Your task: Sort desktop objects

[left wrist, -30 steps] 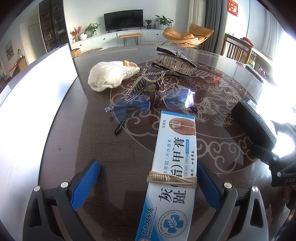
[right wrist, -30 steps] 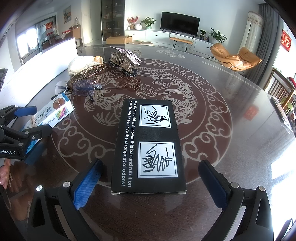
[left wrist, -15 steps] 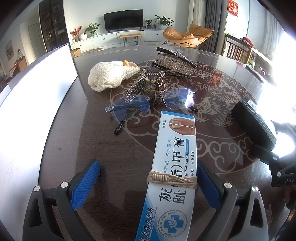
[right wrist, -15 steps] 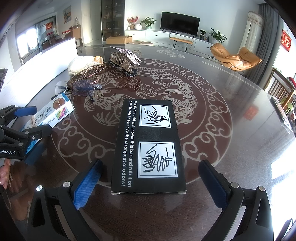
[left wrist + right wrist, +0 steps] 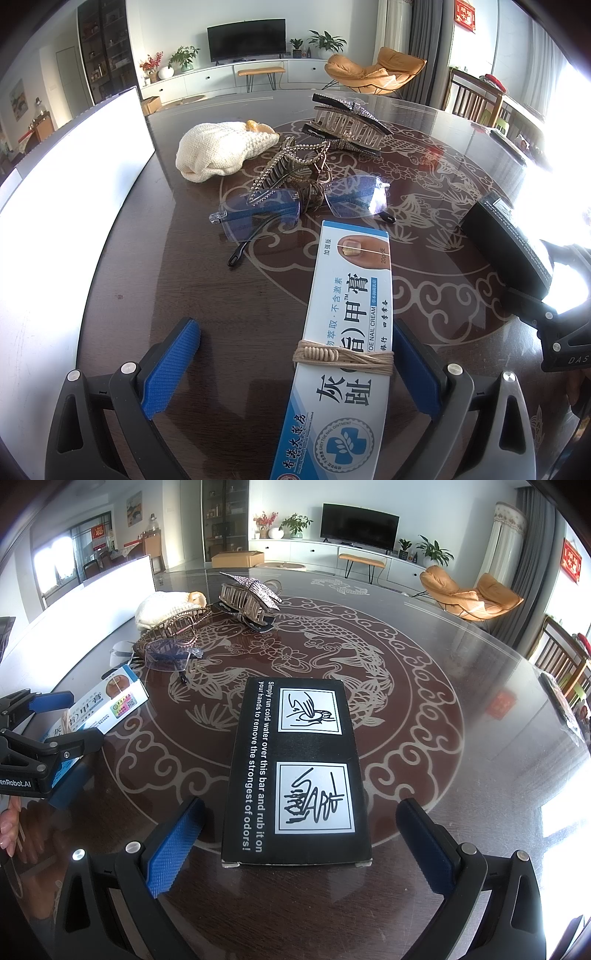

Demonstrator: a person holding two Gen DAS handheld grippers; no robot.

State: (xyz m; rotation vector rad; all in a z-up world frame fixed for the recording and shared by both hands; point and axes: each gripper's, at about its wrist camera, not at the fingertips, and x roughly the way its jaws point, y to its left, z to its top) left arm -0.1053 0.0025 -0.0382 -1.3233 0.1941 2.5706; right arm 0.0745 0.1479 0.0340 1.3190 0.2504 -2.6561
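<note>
Nothing had moved since the earlier frames; both grippers and every object held the same places. The nail cream box [image 5: 347, 332], white and blue with a tan cord bracelet [image 5: 343, 355] wound around it, lay lengthwise on the dark table [image 5: 129, 295] in the lower centre of the left wrist view, between the spread blue pads of the left gripper [image 5: 295, 373], its right edge just beside the right pad and well apart from the left one; the jaws stood open and gripped nothing. In the right wrist view the black soap-bar box [image 5: 297, 771] lay flat in the lower centre, between the wide-open jaws of the right gripper [image 5: 297, 845], touching neither pad. Beyond the cream box, toward mid-frame, rimless glasses [image 5: 303, 210] with bluish lenses rested against a rhinestone hair claw [image 5: 291, 166]. Above these sat a larger toothed hair claw [image 5: 347, 129] and, to its left, a cream knitted pouch [image 5: 218, 151]. A white board [image 5: 74, 177] ran along the left edge of the frame.
</note>
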